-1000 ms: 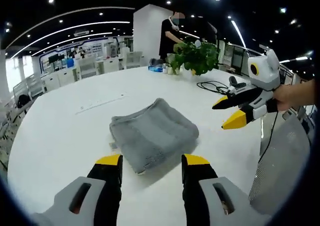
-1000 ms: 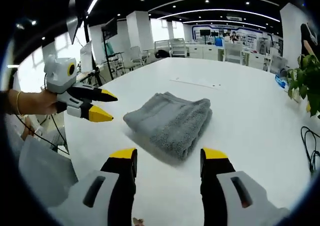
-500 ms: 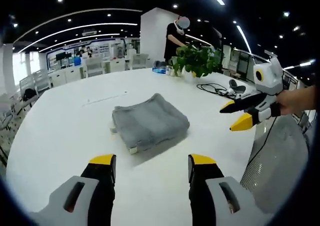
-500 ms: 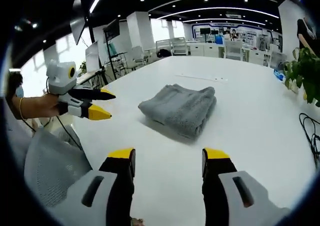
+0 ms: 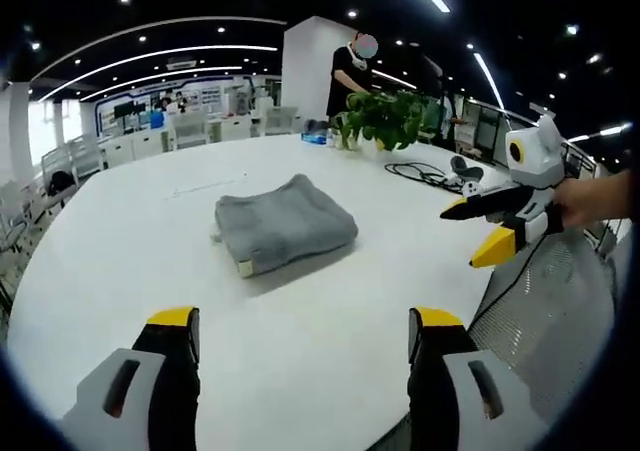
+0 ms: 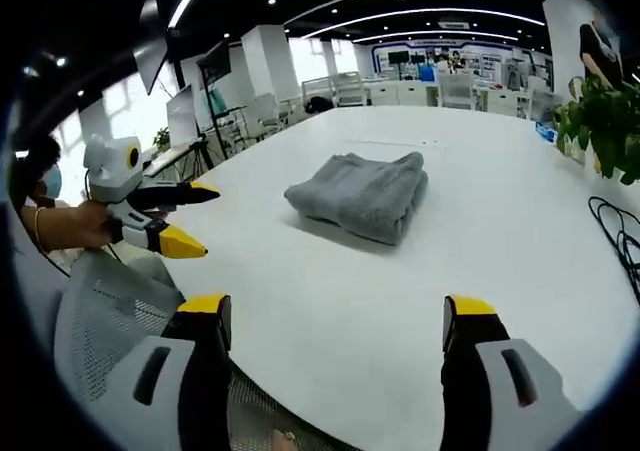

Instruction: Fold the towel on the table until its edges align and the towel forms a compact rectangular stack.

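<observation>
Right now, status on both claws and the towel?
Left claw open, right claw open, both clear of the table. Gray towel folded, compact stack. Nothing in the way.

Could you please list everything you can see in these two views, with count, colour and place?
towel: one, grey, folded into a compact stack, mid-table
table: one, white, large with a rounded edge
potted plant: one, green, far side of the table
cable: one, black, on the table near the plant
mesh chair: one, grey, at the table's near edge
person: one, dark top, standing behind the plant
left gripper: one, grey with yellow tips, jaws wide apart, off the towel
right gripper: one, grey with yellow tips, jaws wide apart, off the towel
</observation>
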`<move>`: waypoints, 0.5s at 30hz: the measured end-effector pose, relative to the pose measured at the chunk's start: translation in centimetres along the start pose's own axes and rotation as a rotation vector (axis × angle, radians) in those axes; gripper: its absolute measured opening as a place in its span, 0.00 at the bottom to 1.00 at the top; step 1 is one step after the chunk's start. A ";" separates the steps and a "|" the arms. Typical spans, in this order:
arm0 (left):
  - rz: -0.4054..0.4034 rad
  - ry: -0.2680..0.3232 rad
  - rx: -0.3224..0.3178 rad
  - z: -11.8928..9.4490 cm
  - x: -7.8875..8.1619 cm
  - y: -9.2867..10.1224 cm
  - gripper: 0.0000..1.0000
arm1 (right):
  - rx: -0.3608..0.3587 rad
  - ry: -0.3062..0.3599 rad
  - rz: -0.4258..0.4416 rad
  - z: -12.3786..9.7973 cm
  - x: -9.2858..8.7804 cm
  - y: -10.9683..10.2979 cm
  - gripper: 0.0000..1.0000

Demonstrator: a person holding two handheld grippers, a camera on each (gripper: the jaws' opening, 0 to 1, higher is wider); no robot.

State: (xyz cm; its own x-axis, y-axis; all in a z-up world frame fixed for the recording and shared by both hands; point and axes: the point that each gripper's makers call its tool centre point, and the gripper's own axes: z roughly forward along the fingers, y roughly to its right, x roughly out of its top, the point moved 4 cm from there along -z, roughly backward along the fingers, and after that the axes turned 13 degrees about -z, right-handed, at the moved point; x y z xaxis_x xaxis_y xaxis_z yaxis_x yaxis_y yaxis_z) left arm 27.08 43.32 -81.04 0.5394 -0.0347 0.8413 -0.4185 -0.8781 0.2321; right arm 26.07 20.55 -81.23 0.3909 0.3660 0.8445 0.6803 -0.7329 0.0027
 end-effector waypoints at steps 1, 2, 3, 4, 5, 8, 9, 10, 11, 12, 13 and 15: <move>0.001 0.010 -0.002 -0.1 0.2 0.1 0.89 | -0.001 0.000 0.002 -0.1 0.0 0.0 0.89; 0.002 0.014 -0.004 -0.2 0.4 0.2 0.90 | -0.002 -0.001 0.002 -0.1 0.0 0.0 0.89; 0.004 0.015 -0.006 -0.2 0.5 0.4 0.90 | -0.004 -0.002 0.004 -0.2 0.0 0.0 0.90; 0.008 0.015 -0.011 -0.3 0.5 0.6 0.90 | -0.005 -0.001 0.006 -0.3 0.0 -0.1 0.90; 0.010 0.015 -0.012 -0.3 0.5 0.6 0.90 | -0.005 -0.001 0.008 -0.3 0.0 -0.1 0.90; 0.023 0.011 -0.023 -0.5 0.3 1.2 0.90 | -0.010 -0.015 0.031 -0.6 -0.4 -0.1 0.89; 0.024 0.012 -0.024 -0.6 0.2 1.4 0.90 | -0.010 -0.018 0.035 -0.6 -0.5 -0.2 0.89; 0.022 0.012 -0.024 -0.6 0.2 1.3 0.90 | -0.009 -0.020 0.037 -0.7 -0.6 -0.2 0.90; 0.015 0.010 -0.024 -0.6 0.1 1.3 0.90 | -0.009 -0.022 0.036 -0.7 -0.7 -0.3 0.90; 0.012 0.011 -0.023 -0.6 0.1 1.3 0.90 | -0.008 -0.023 0.034 -0.8 -0.7 -0.3 0.90; 0.005 0.011 -0.015 -0.6 0.1 1.0 0.90 | -0.006 -0.025 0.033 -0.8 -0.8 -0.4 0.90; -0.013 0.016 -0.006 -0.6 0.1 0.7 0.90 | -0.005 -0.041 0.035 -0.8 -1.0 -0.6 0.90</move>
State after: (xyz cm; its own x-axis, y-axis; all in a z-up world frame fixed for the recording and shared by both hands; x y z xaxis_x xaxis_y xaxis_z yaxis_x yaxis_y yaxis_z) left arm 26.37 42.97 -80.47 0.5329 -0.0157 0.8460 -0.4157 -0.8757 0.2457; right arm 24.83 20.15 -81.69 0.4394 0.3633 0.8215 0.6629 -0.7484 -0.0236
